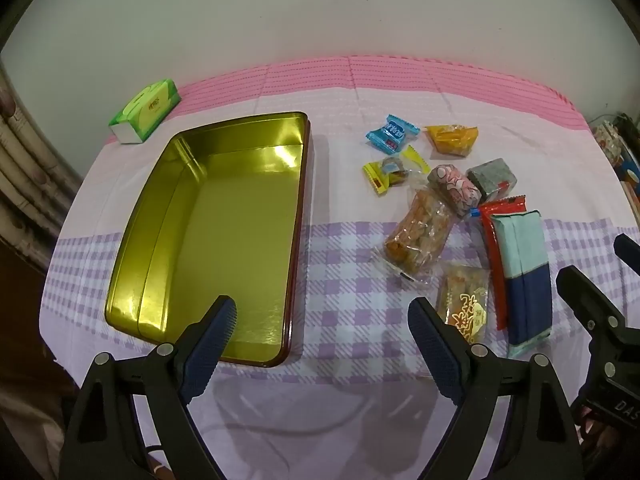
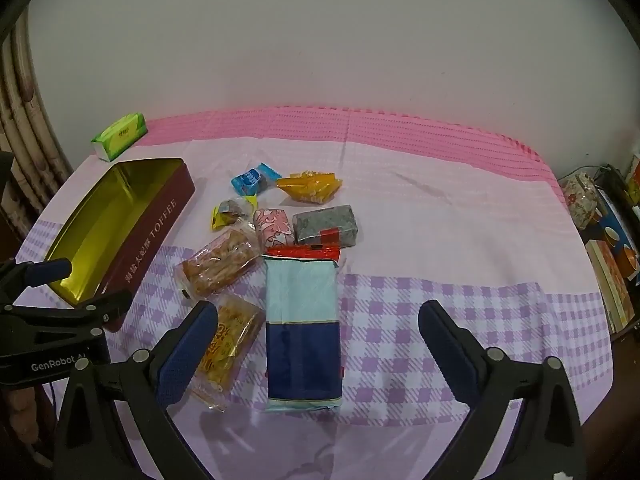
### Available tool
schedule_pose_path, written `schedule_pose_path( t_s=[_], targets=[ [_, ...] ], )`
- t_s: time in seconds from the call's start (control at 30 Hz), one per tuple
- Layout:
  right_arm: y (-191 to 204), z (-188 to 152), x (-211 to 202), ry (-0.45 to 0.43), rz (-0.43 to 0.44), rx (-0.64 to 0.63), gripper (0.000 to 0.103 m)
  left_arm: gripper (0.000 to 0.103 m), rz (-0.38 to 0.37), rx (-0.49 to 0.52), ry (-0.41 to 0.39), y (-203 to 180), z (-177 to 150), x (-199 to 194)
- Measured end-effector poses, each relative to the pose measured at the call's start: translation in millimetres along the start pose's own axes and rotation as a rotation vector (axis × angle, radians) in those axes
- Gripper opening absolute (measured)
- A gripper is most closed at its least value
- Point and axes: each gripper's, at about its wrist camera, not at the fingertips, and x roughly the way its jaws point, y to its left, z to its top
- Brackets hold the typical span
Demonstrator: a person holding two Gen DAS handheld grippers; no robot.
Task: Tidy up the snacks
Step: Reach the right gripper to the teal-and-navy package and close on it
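Left tongs [image 1: 322,316] gape wide over the empty gold tin [image 1: 216,236] on the counter's checked cloth [image 1: 340,264]; right tongs [image 2: 318,330] stand apart above the loose snacks [image 2: 260,240] beside it, clasping nothing.

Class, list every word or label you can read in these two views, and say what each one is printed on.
"TOFFEE": side of the dark red tin, after Chinese characters too blurred to read.
"GenRobot A": body of the left gripper, cut off.
"DAS": body of the right gripper, cut off.
Snack wrappers and green tissue box: print unreadable.
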Motion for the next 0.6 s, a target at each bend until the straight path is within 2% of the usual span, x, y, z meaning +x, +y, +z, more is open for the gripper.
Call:
schedule_pose_path(
  t_s=[0.6],
  targets=[
    [3.2,-1.6,8.6,0.034,0.004,-0.009,0.096,0.088,-0.003,-0.001,-0.001,0.5,-0.2,0.5]
  ],
)
